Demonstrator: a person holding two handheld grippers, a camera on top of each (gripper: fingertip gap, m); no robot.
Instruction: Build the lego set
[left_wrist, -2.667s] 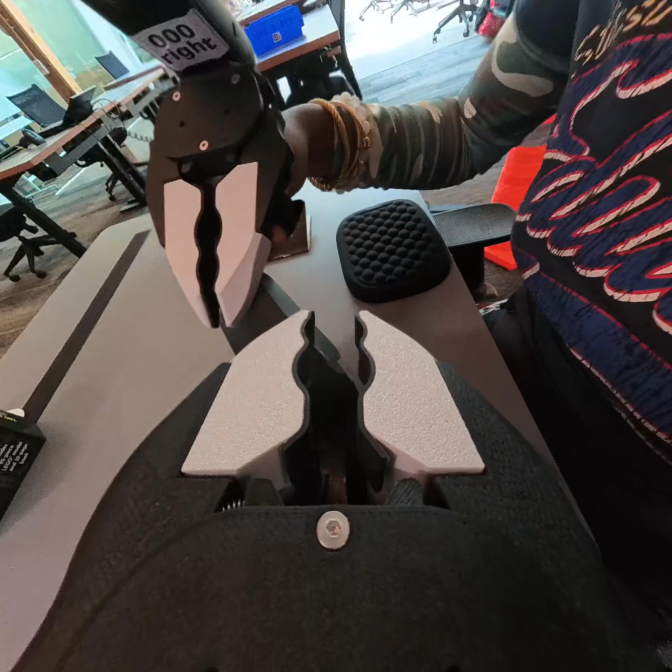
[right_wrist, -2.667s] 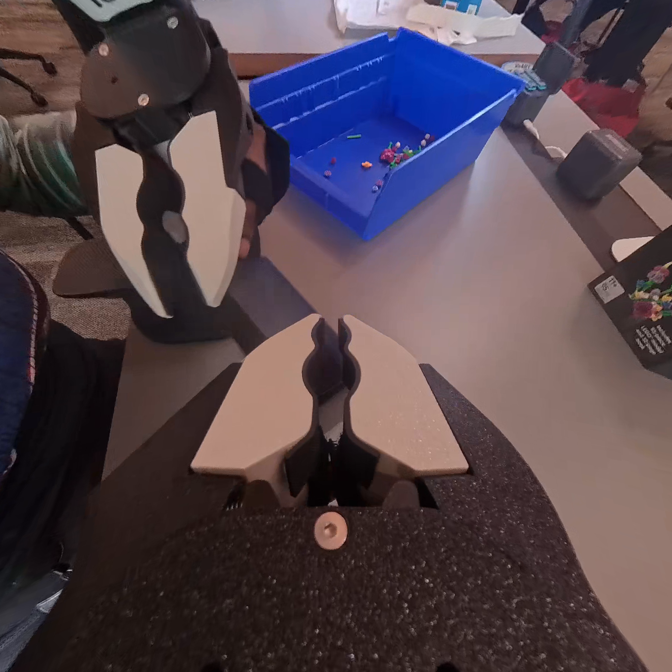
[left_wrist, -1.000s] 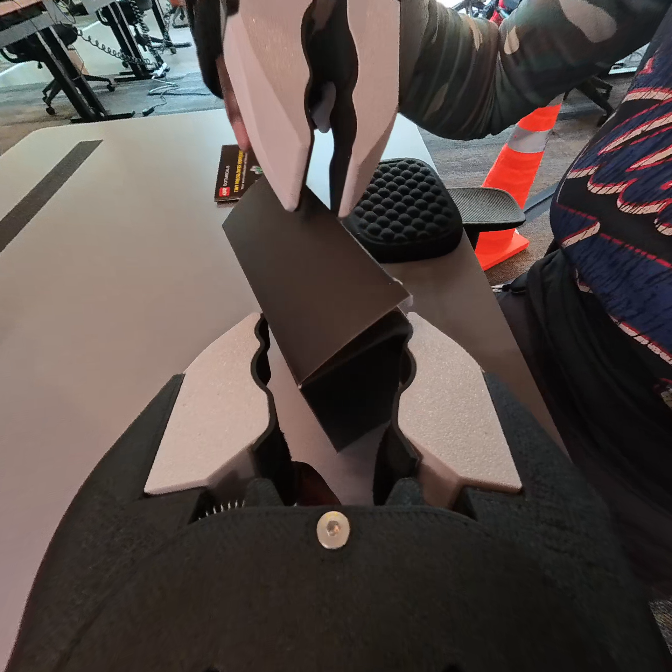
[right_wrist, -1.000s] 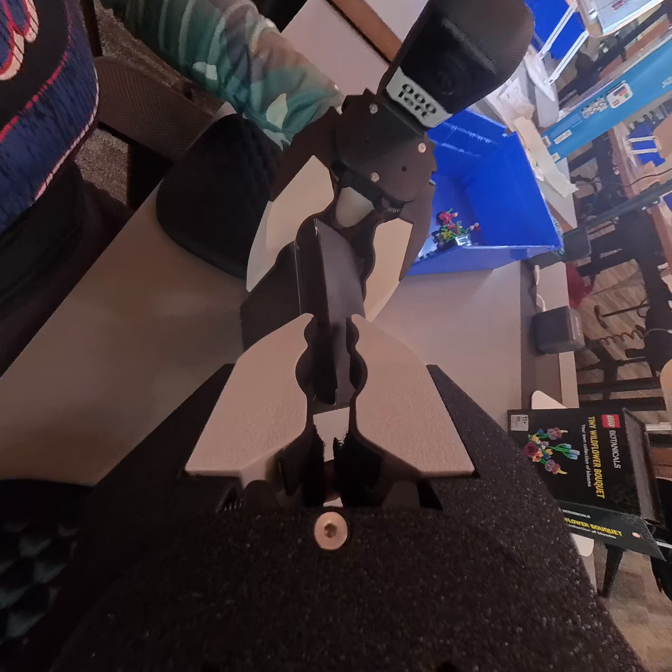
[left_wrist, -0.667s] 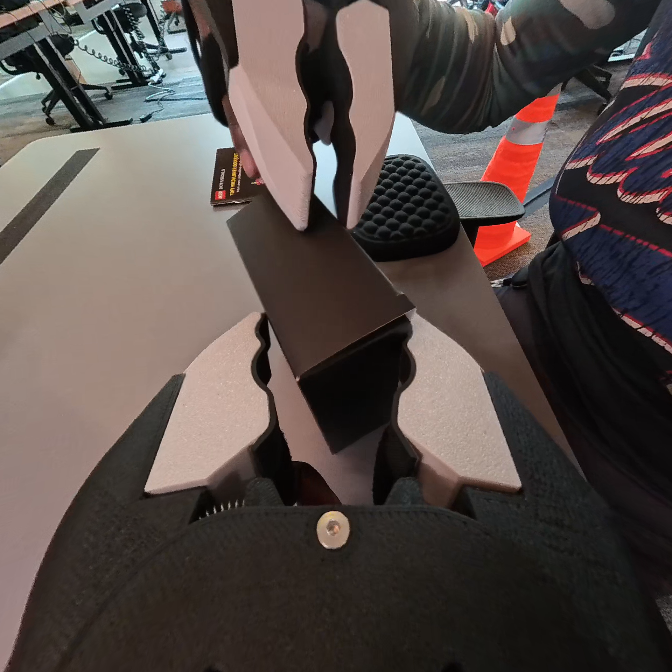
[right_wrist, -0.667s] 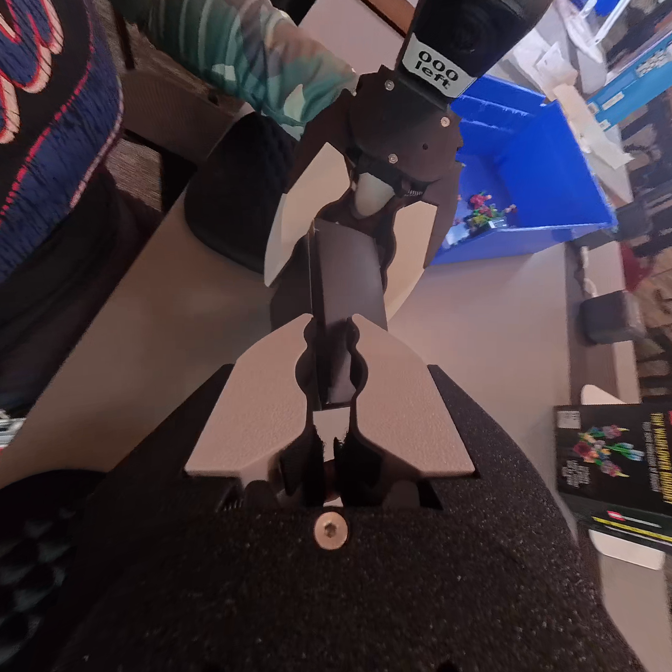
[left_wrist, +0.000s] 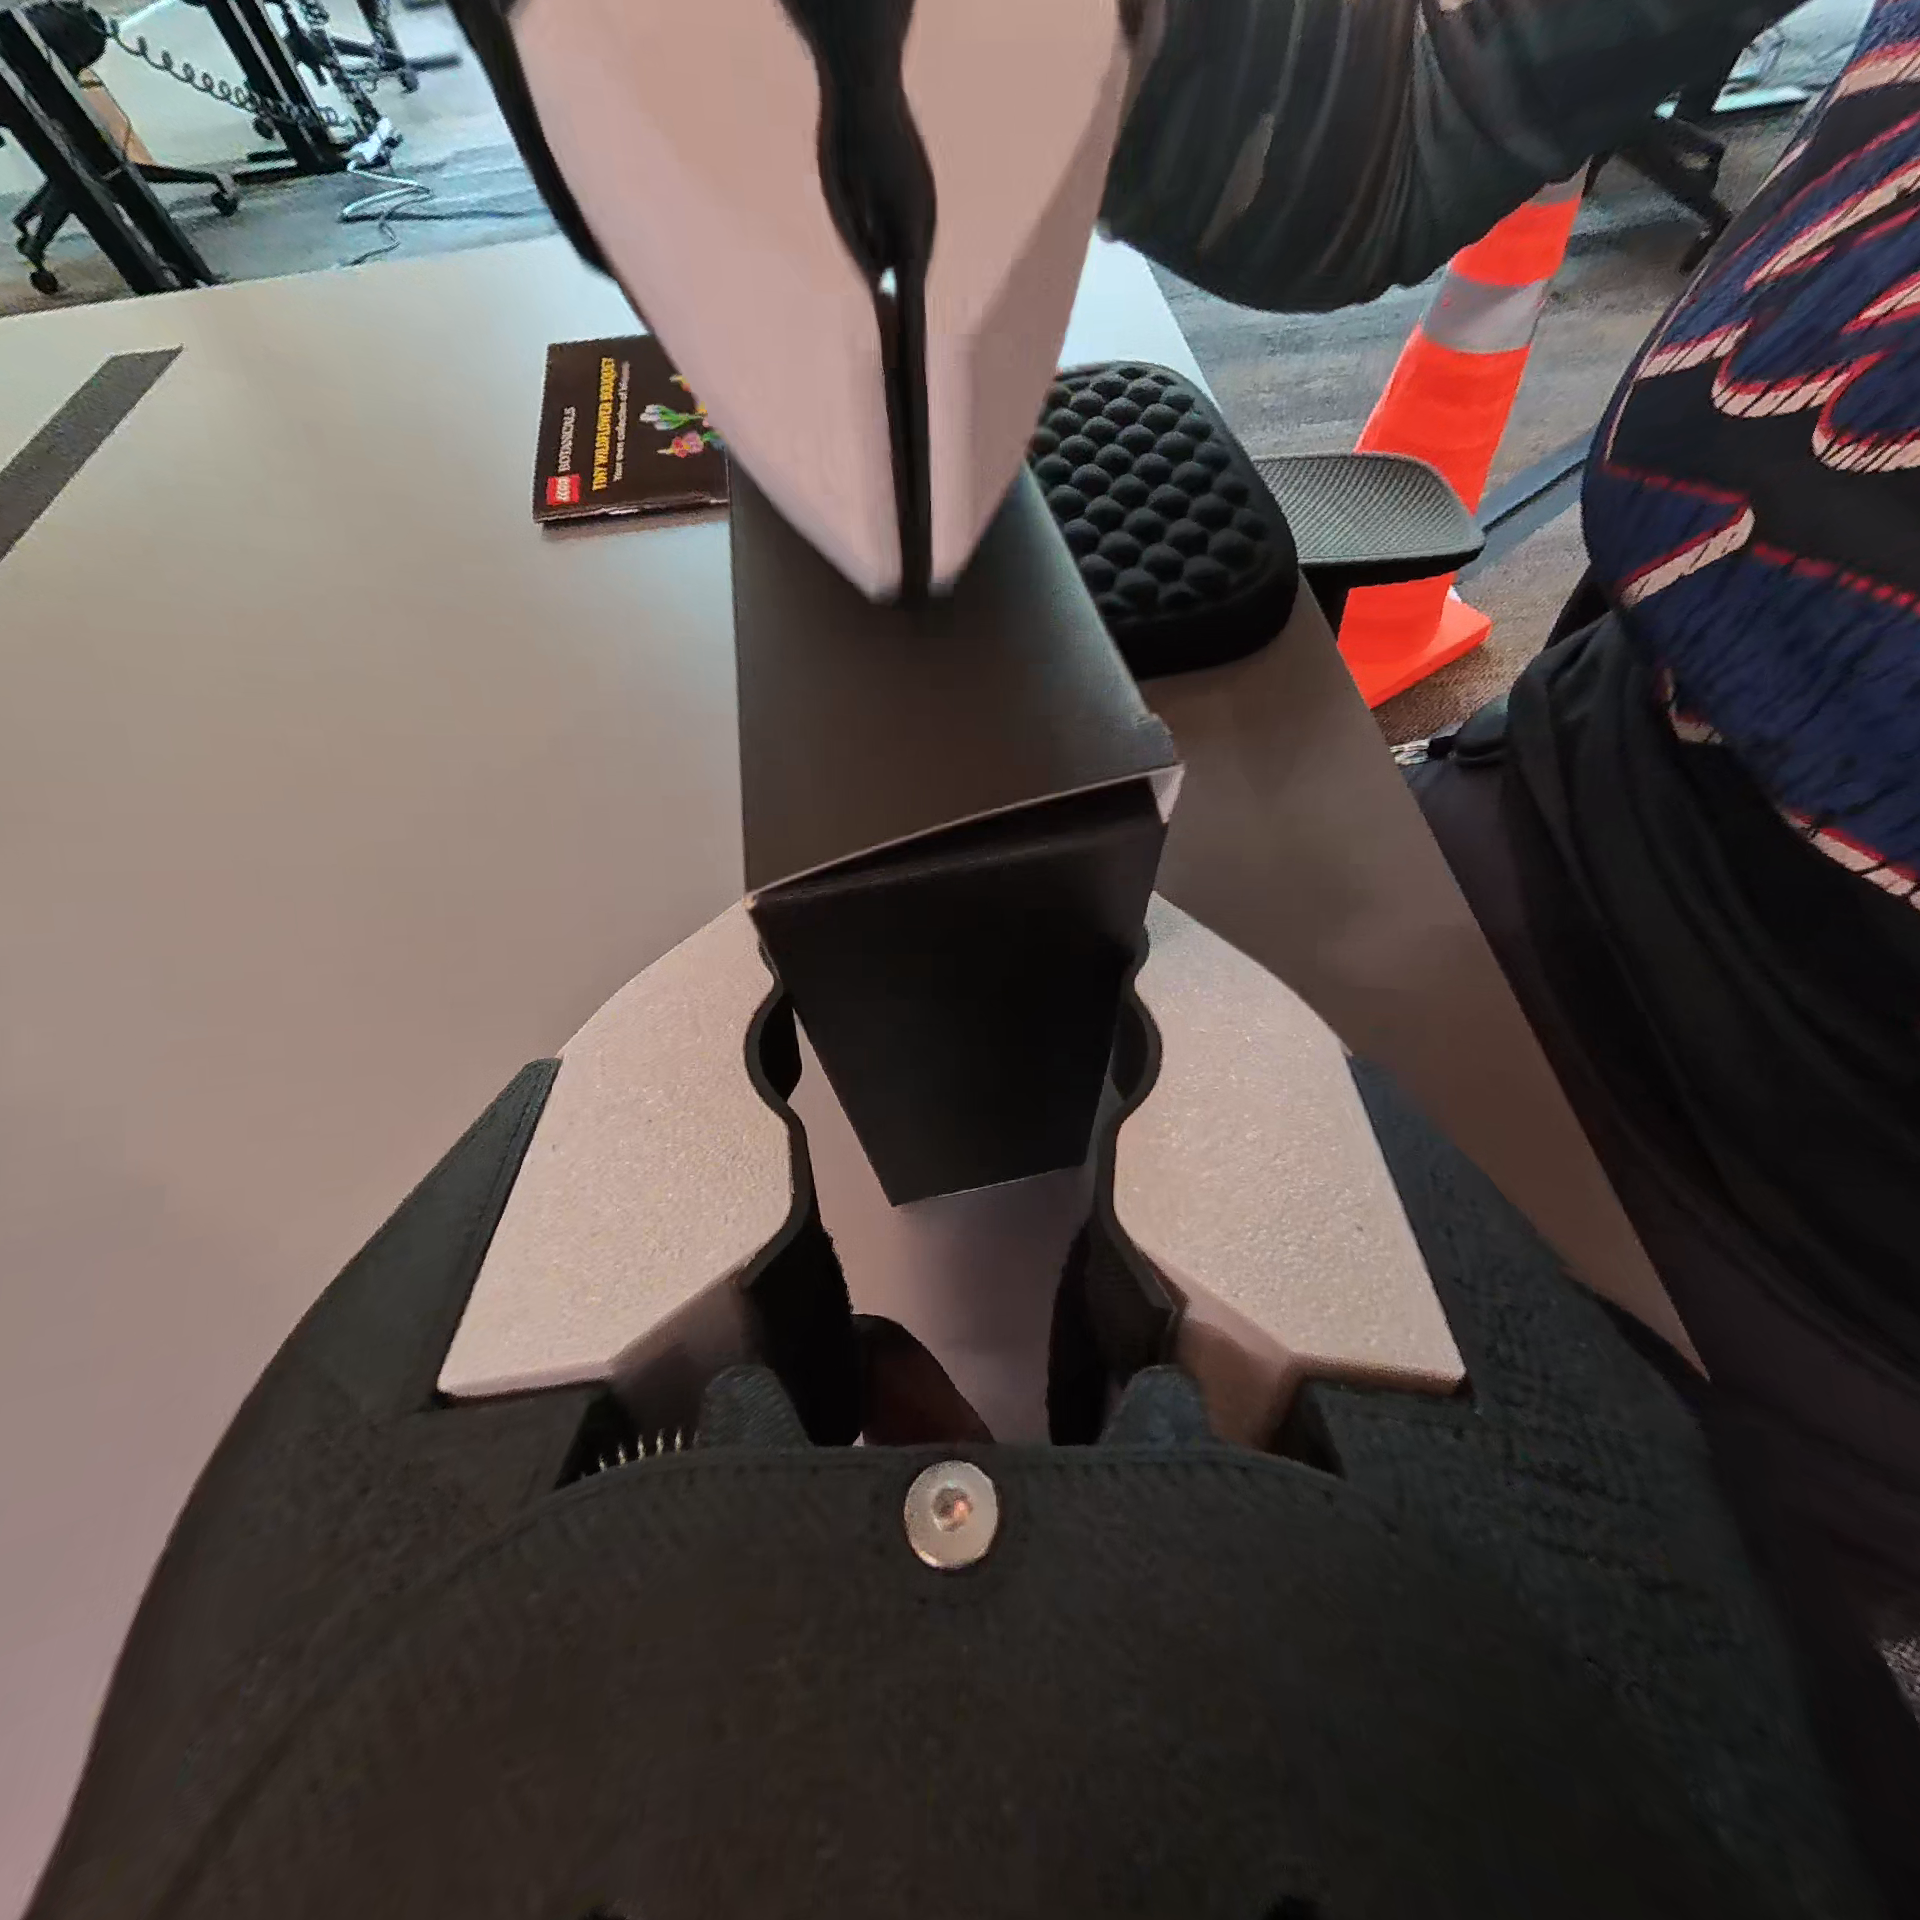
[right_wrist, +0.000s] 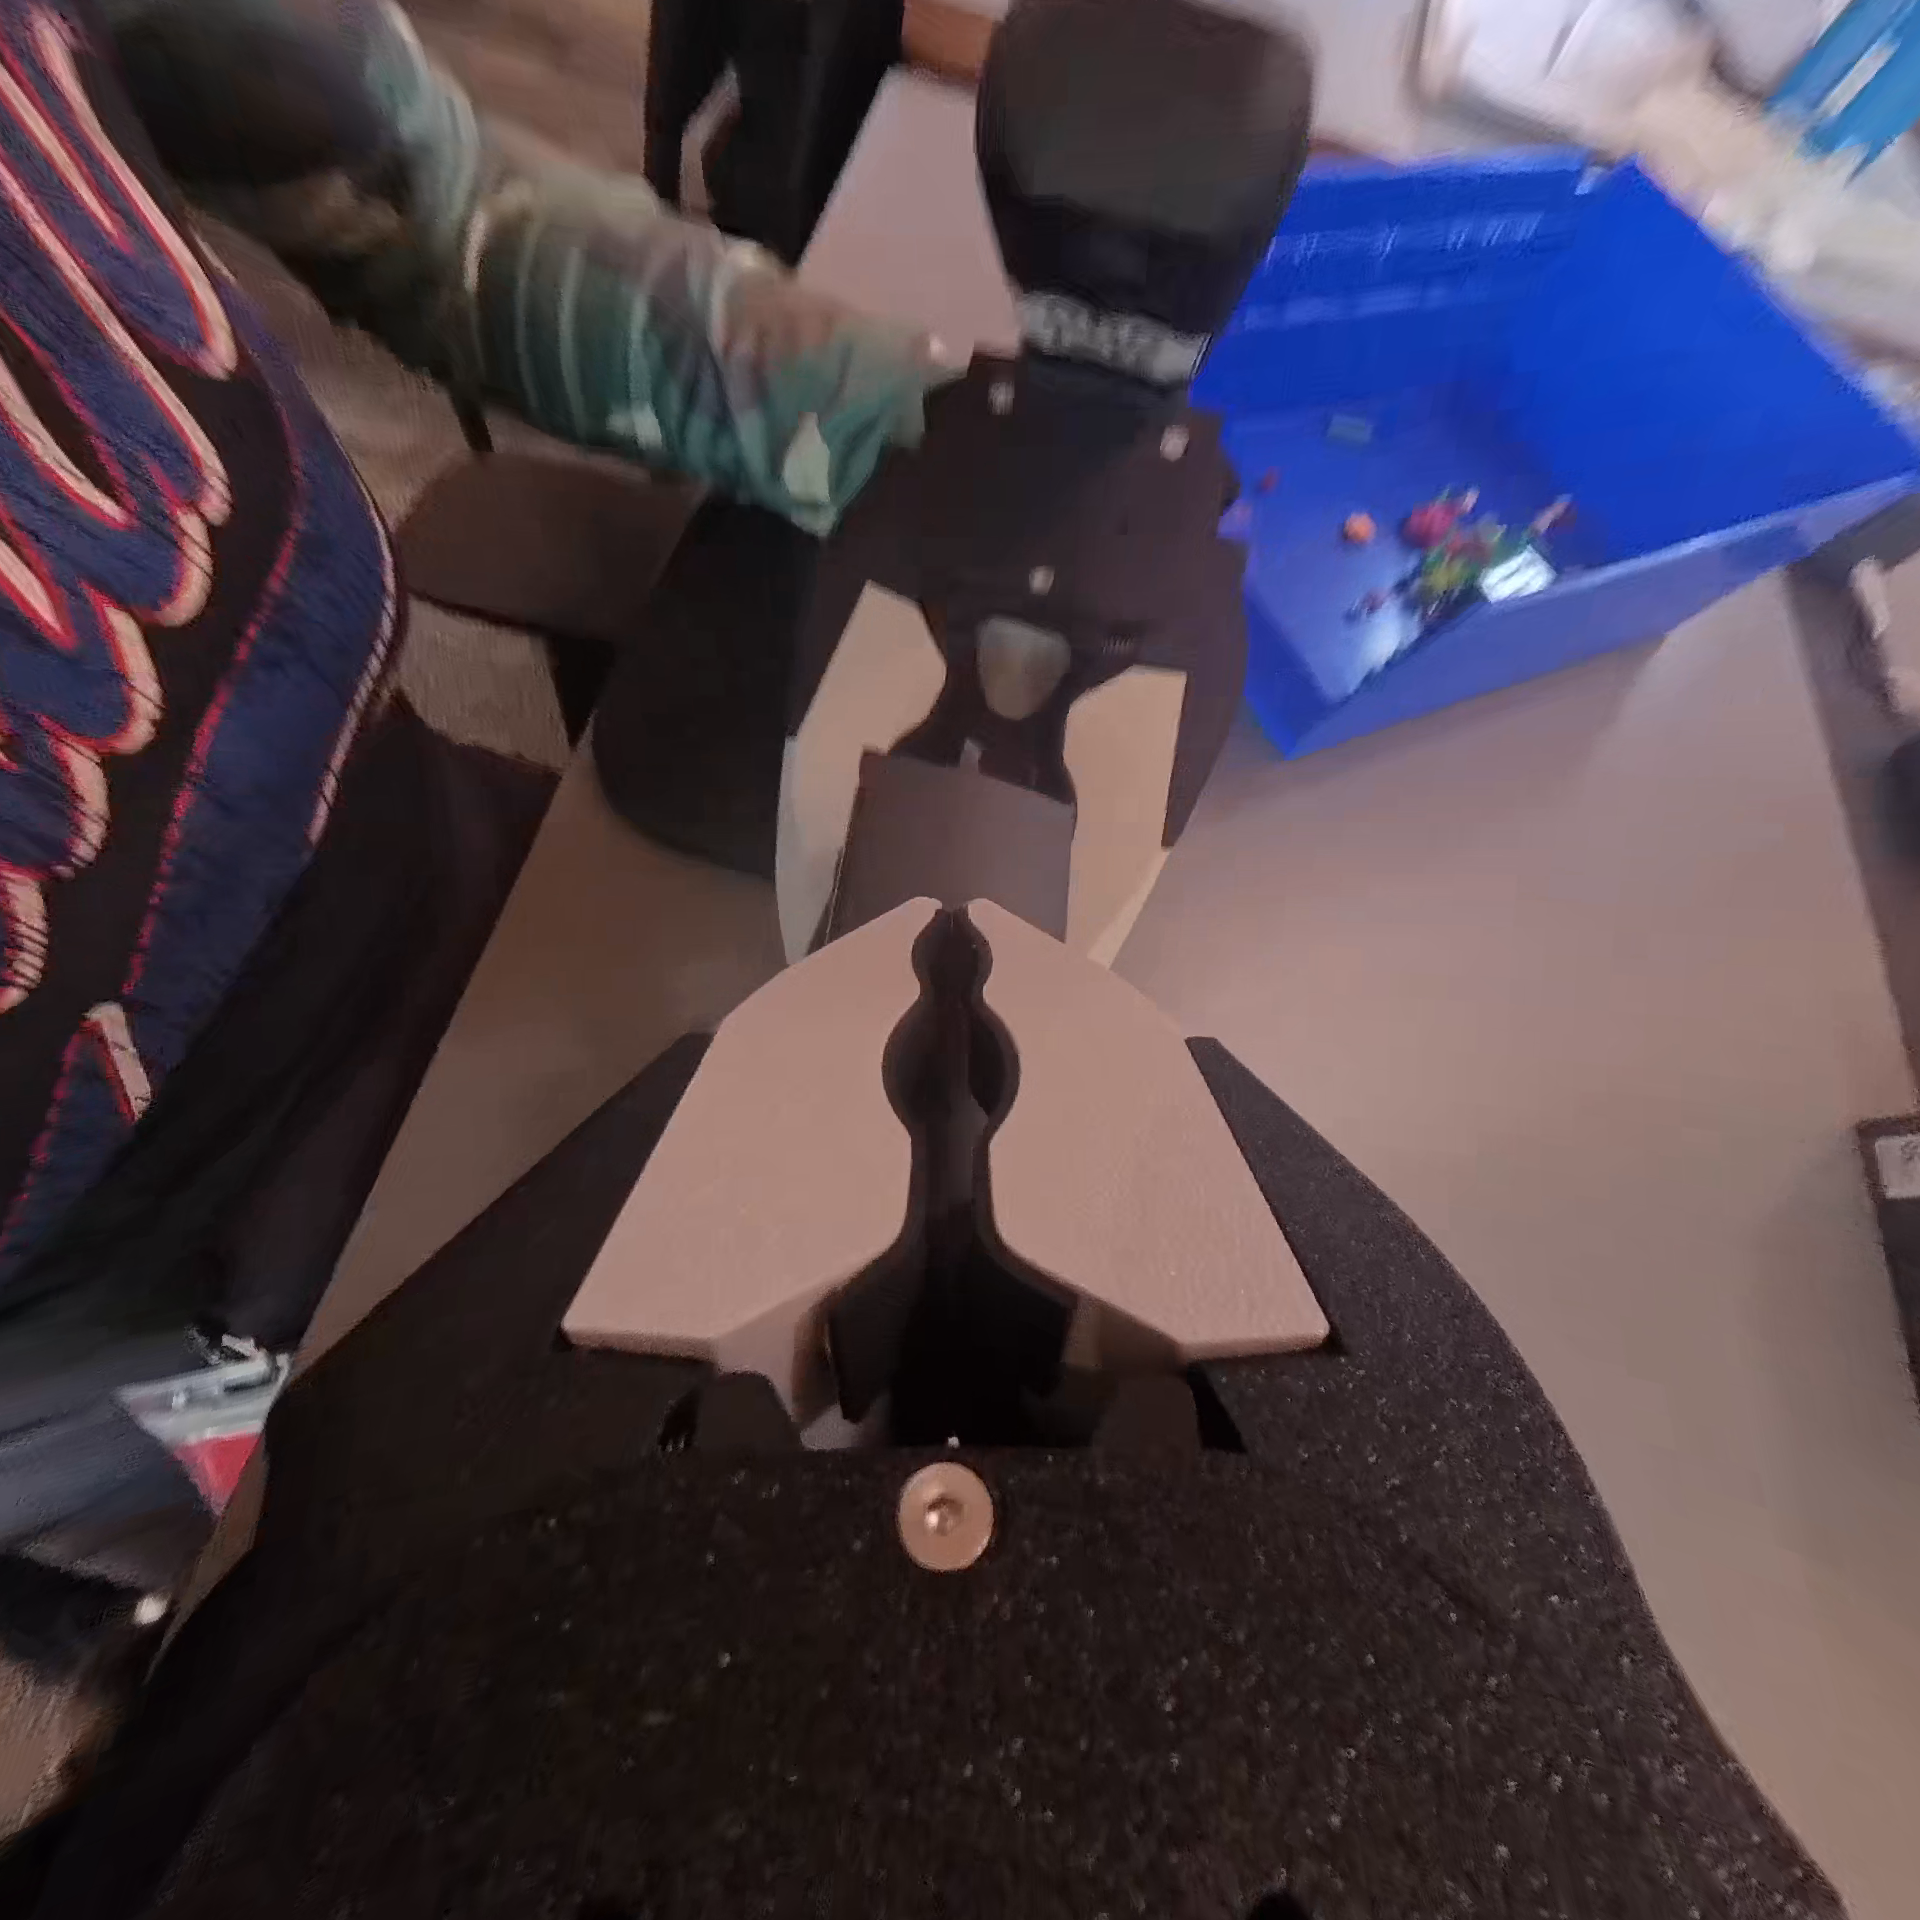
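Left gripper (left_wrist: 951, 1049): clamping black carton (left_wrist: 935, 748) near end.
Right gripper (left_wrist: 909, 582): at 12 o'clock, fingertips together, pinching carton's far edge.

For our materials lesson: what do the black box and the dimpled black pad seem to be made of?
Black box: probably thin matte cardboard; folded creases and a pale cut edge show at its end. Dimpled black pad: likely soft rubber or foam; its surface is dull, with rounded moulded dimples.

Printed writing and a small logo stand on the flat black booklet (left_wrist: 623, 431) lying on the grey worktop (left_wrist: 312, 727); a blurred label (right_wrist: 1103, 338) marks the far gripper, unreadable.
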